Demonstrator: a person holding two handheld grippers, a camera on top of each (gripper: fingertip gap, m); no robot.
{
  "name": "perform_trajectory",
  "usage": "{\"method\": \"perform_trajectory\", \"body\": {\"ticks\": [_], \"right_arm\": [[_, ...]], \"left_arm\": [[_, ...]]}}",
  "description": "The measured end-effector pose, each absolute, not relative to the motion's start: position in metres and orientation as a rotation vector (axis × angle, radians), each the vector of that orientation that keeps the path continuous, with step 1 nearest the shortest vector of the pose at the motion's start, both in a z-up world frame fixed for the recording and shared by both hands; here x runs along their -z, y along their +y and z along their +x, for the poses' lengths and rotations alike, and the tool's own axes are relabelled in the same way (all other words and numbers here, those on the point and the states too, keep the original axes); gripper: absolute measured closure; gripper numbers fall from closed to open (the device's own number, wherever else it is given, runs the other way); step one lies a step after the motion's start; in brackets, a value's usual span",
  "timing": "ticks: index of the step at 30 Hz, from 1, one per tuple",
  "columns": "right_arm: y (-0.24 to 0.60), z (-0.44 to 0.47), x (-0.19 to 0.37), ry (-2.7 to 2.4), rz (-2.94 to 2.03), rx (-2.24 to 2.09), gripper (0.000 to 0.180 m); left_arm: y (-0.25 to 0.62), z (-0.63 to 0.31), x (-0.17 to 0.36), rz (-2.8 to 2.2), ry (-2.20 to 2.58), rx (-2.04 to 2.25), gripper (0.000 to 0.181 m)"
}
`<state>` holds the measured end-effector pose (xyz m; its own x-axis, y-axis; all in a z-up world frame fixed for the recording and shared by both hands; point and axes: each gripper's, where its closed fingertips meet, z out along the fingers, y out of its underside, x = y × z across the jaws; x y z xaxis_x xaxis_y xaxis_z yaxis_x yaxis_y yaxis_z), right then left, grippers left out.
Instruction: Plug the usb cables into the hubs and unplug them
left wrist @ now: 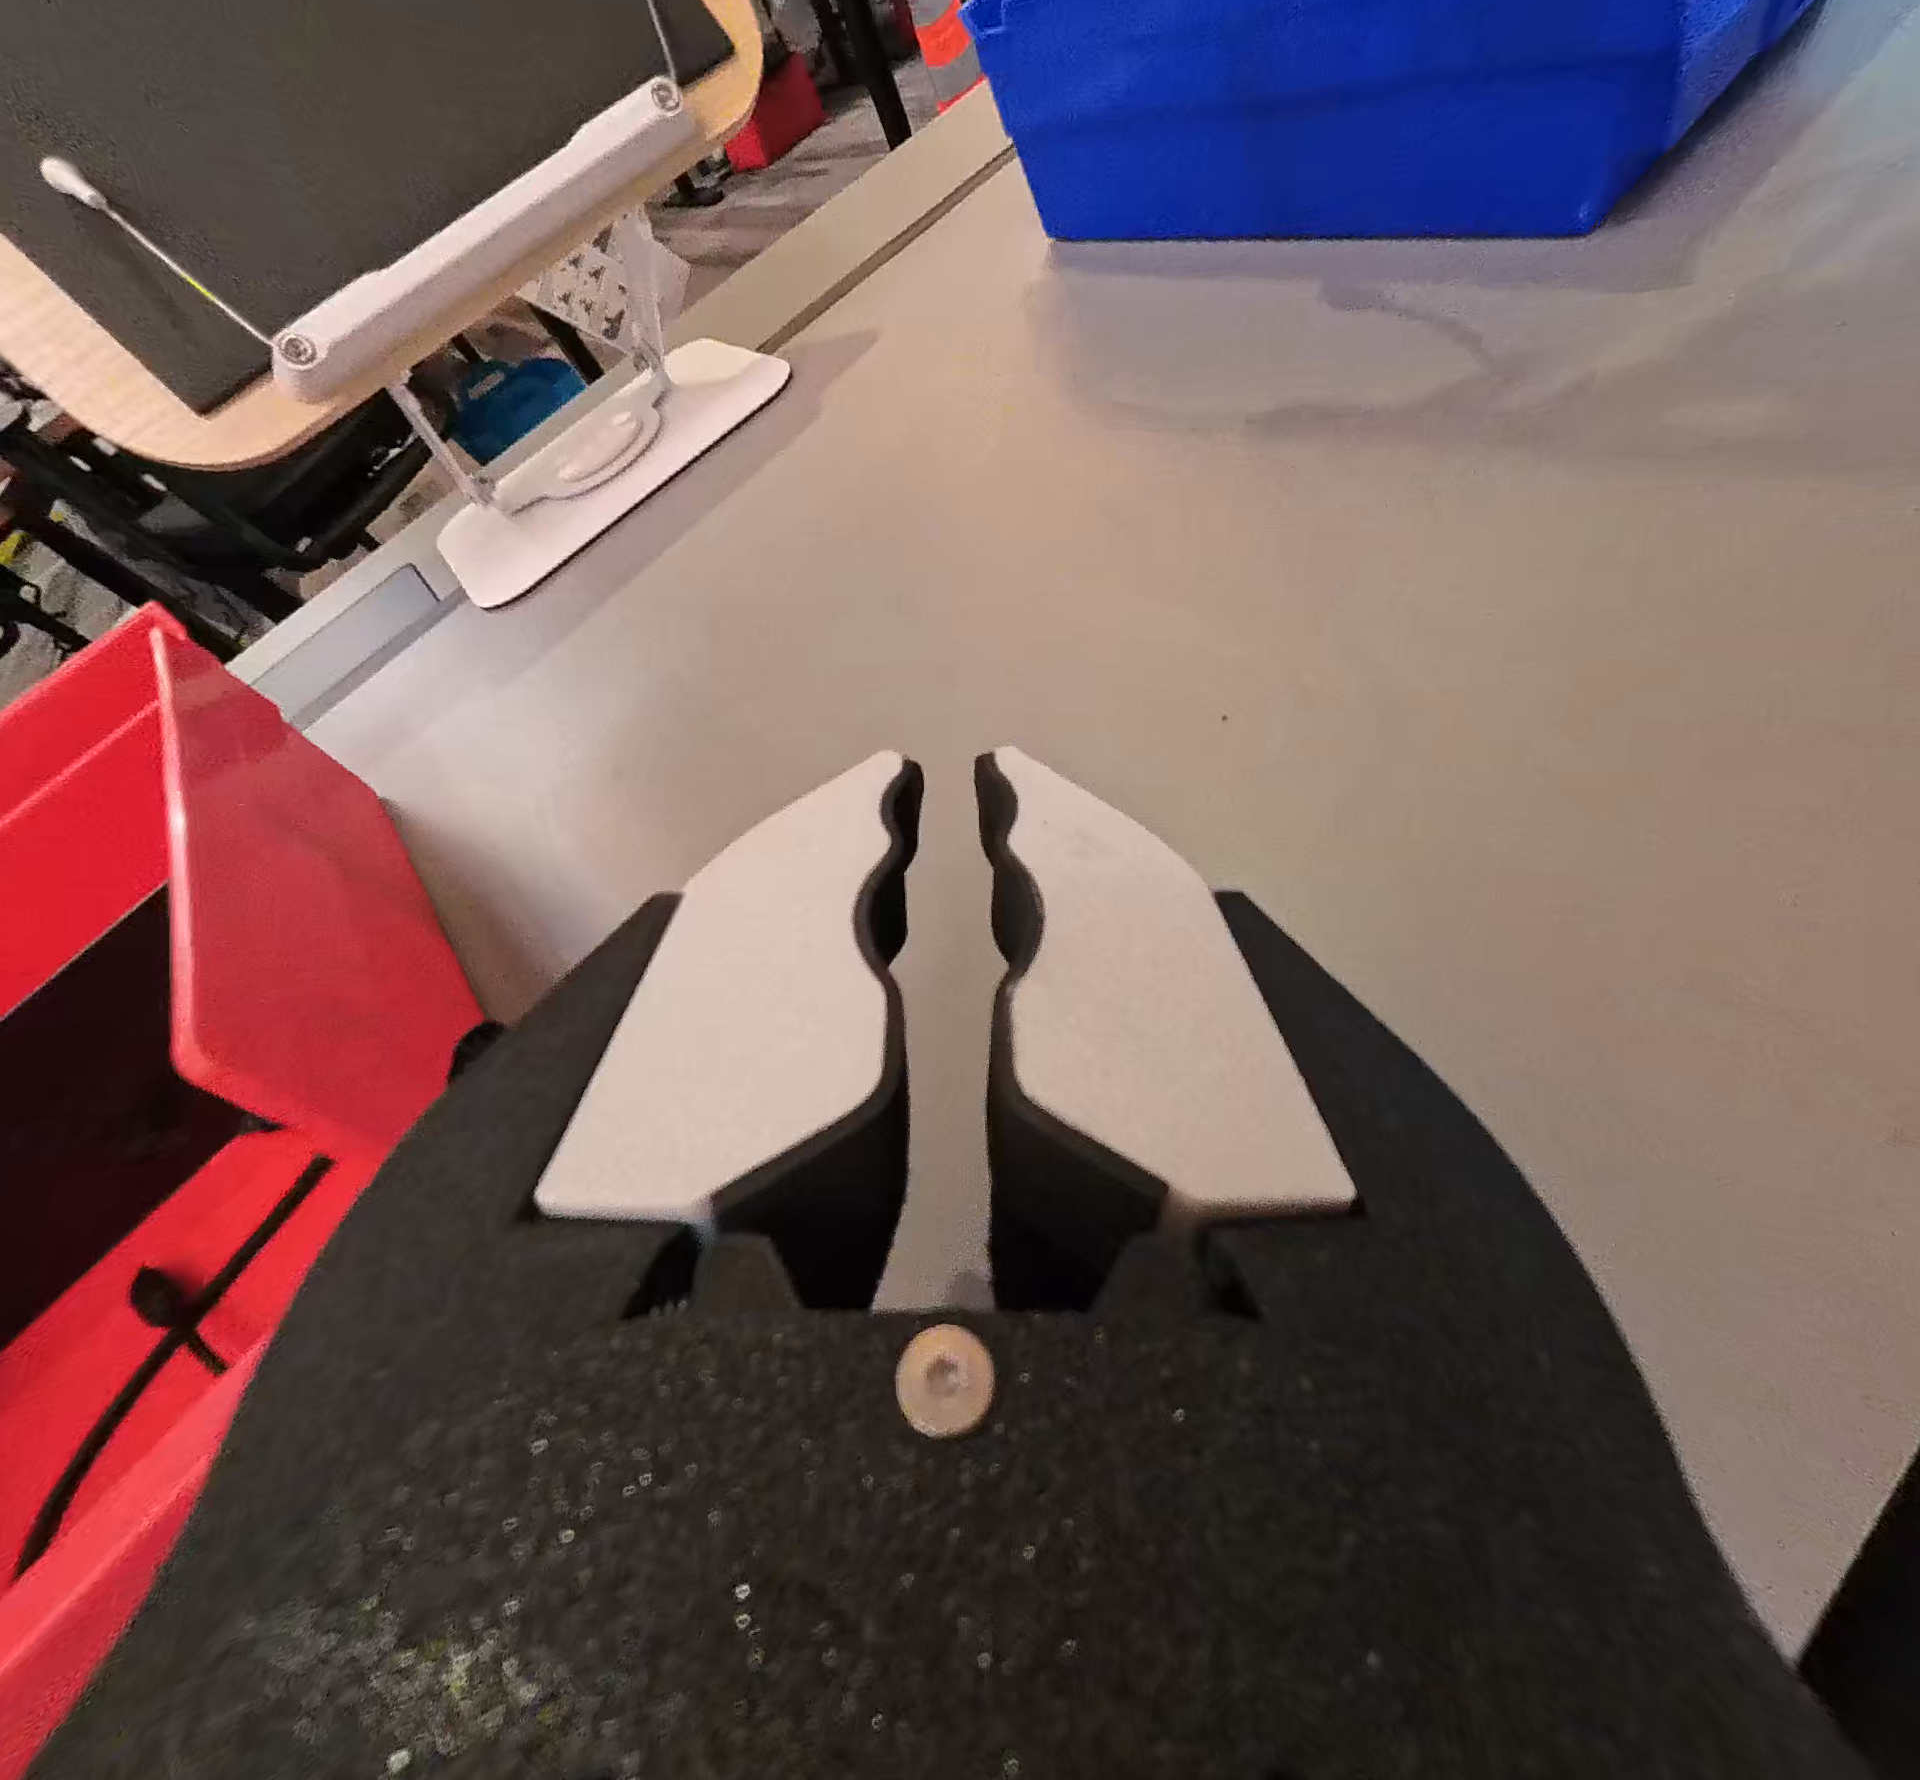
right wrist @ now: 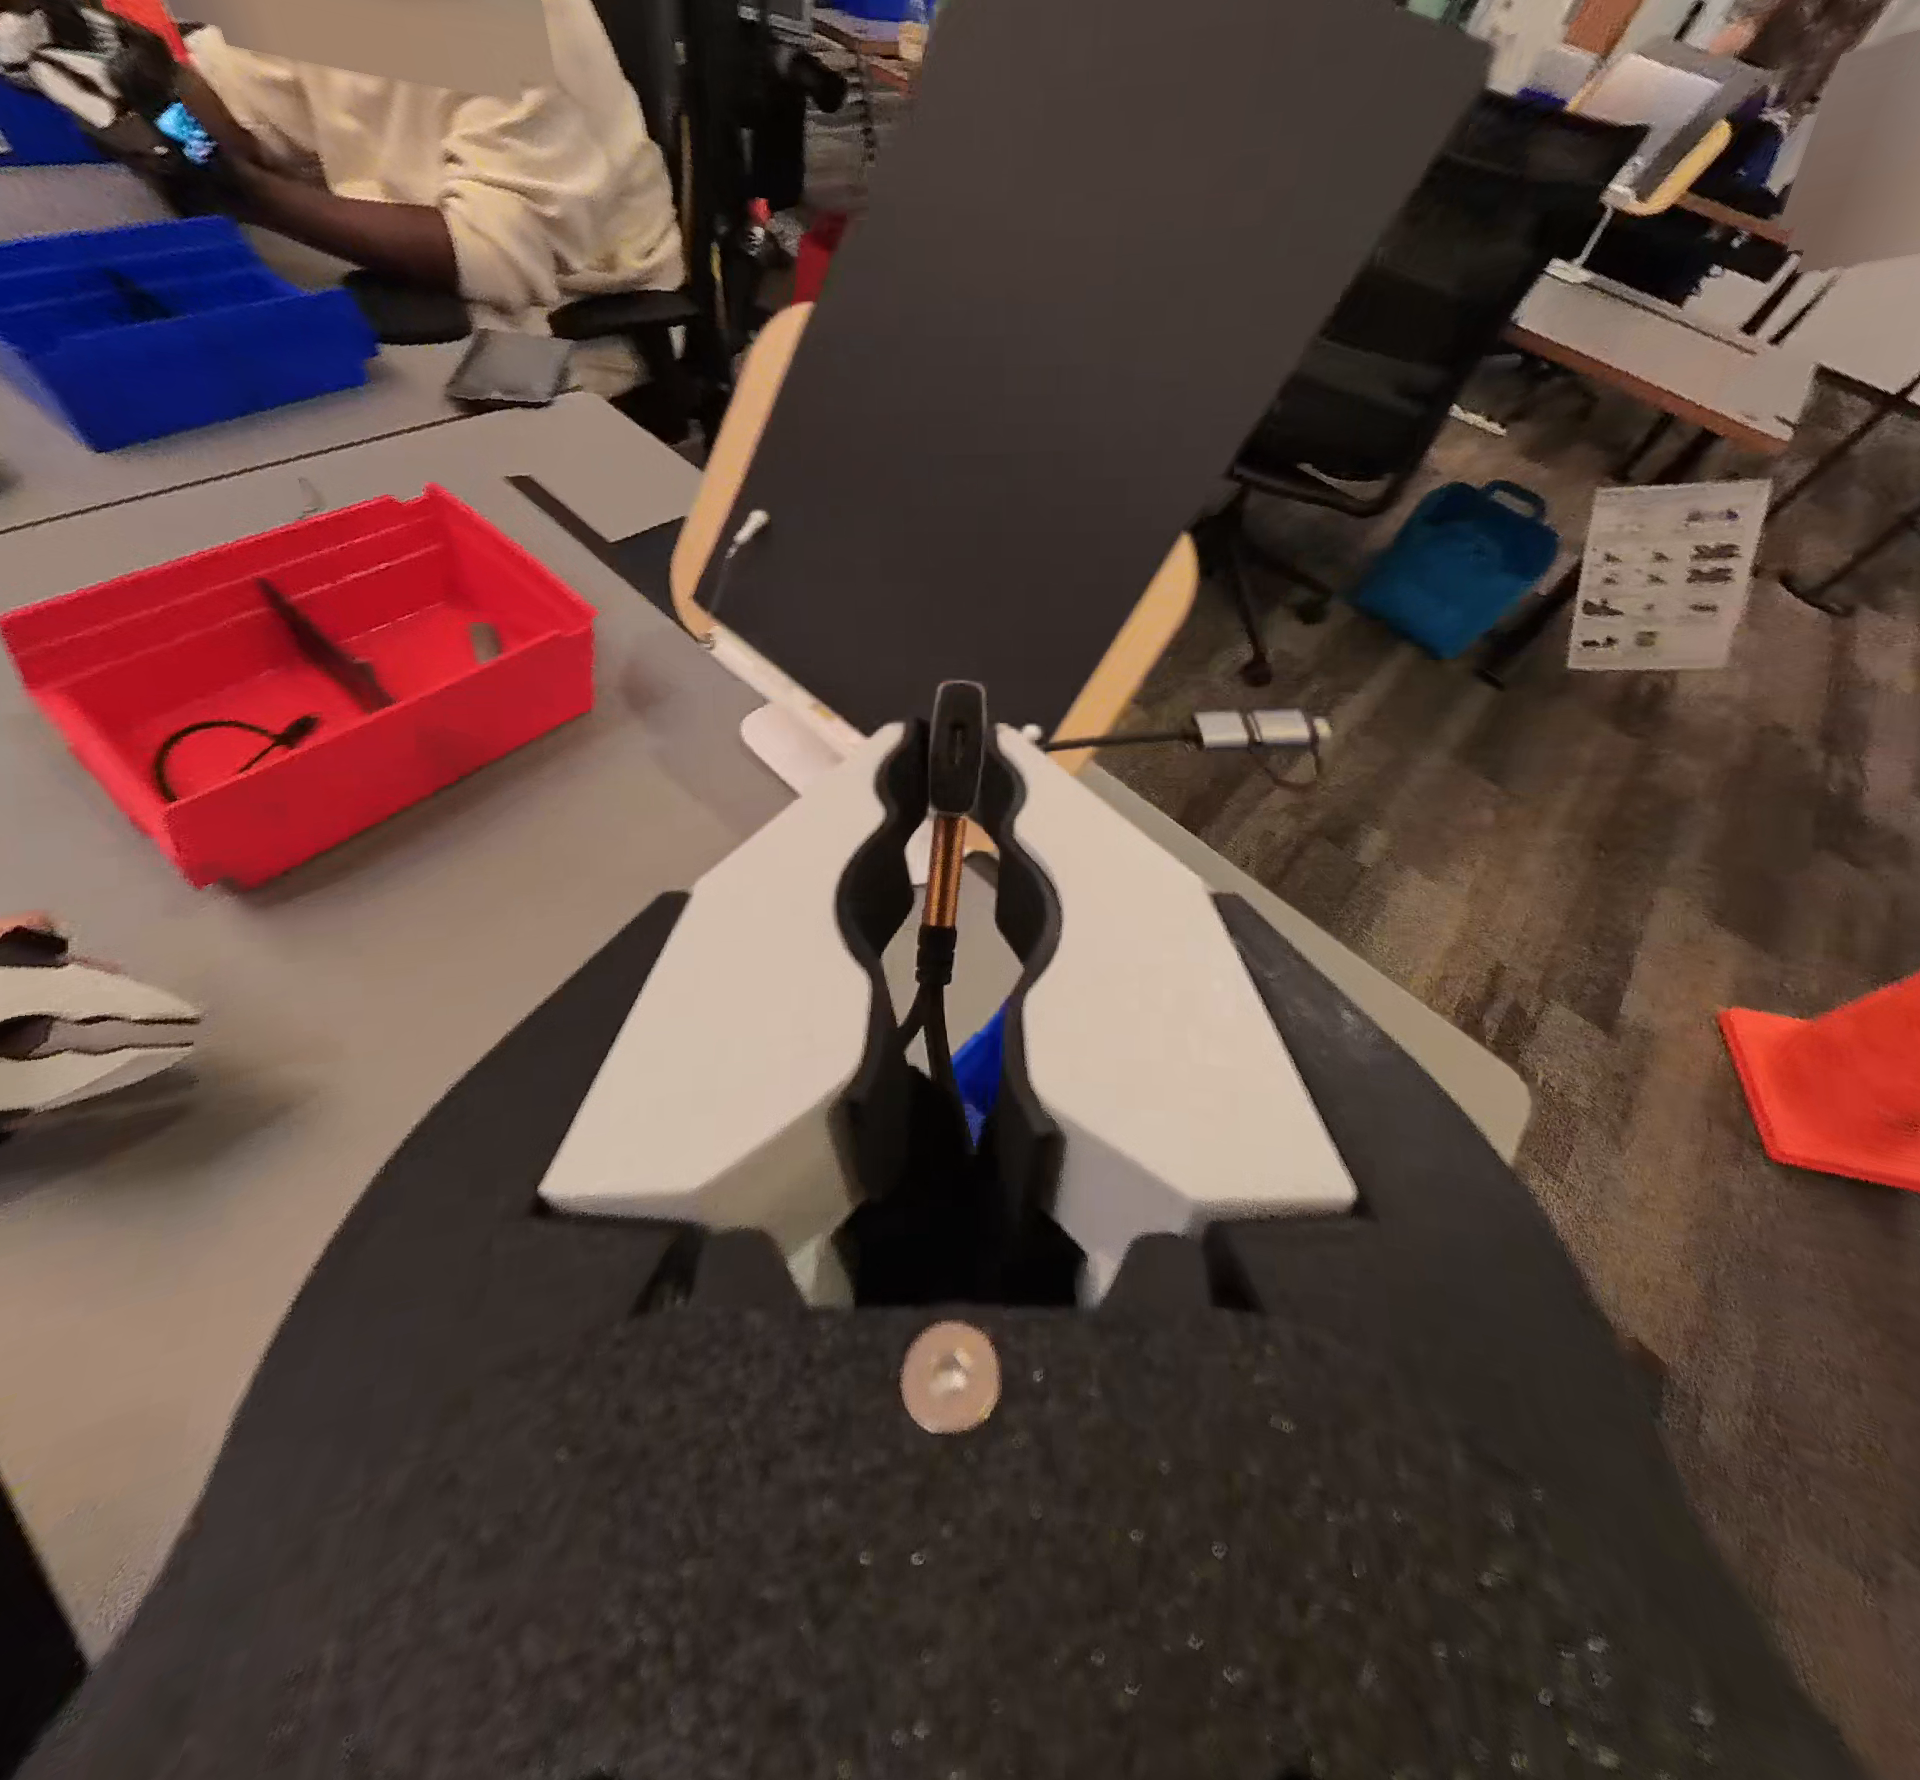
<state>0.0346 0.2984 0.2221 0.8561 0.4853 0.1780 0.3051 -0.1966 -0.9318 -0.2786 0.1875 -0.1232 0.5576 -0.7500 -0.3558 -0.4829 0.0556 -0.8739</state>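
My right gripper [right wrist: 956, 743] is shut on the black plug of a USB cable [right wrist: 957, 728]. The plug stands upright between the fingertips, and its copper-coloured sleeve and thin black cable run back between the fingers. A small silver hub [right wrist: 1262, 731] on a thin black lead hangs just right of the fingertips, past the table edge; I cannot tell what holds it. A second black cable [right wrist: 234, 754] lies in the red bin [right wrist: 384, 733]. My left gripper [left wrist: 948, 764] is empty over the bare grey table [left wrist: 1299, 691], its jaws almost together with a narrow gap.
A black board on a white stand [left wrist: 613, 473] stands at the table's far edge, also in the right wrist view [right wrist: 1091, 328]. The red bin [left wrist: 270, 899] sits close to my left gripper, a blue bin [left wrist: 1351, 68] farther off. A seated person [right wrist: 499, 172] and an orange cone [right wrist: 1829, 1076] are beyond. There is about 50 cm between the tips of the two grippers.
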Motion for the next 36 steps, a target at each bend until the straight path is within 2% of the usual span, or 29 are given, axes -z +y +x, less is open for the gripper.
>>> {"method": "perform_trajectory", "body": {"ticks": [6,12,17,28,36], "right_arm": [[0.340,0.073,-0.199,-0.565,-1.887,-0.178,0.172],[0.358,0.098,-0.141,-0.573,-1.930,-0.202,0.172],[0.339,0.114,-0.092,-0.579,-1.984,-0.310,0.172],[0.296,0.141,-0.122,-0.556,-1.789,-0.406,0.172],[0.277,0.126,-0.112,-0.646,-1.792,-0.552,0.172]], "left_arm": [[0.190,-0.281,0.127,-1.610,1.077,0.260,0.172],[0.195,-0.289,0.131,-1.654,1.041,0.282,0.172],[0.198,-0.294,0.131,-1.668,1.025,0.284,0.172],[0.200,-0.290,0.138,-1.683,1.049,0.277,0.173],[0.199,-0.292,0.138,-1.684,1.053,0.257,0.173]]}}
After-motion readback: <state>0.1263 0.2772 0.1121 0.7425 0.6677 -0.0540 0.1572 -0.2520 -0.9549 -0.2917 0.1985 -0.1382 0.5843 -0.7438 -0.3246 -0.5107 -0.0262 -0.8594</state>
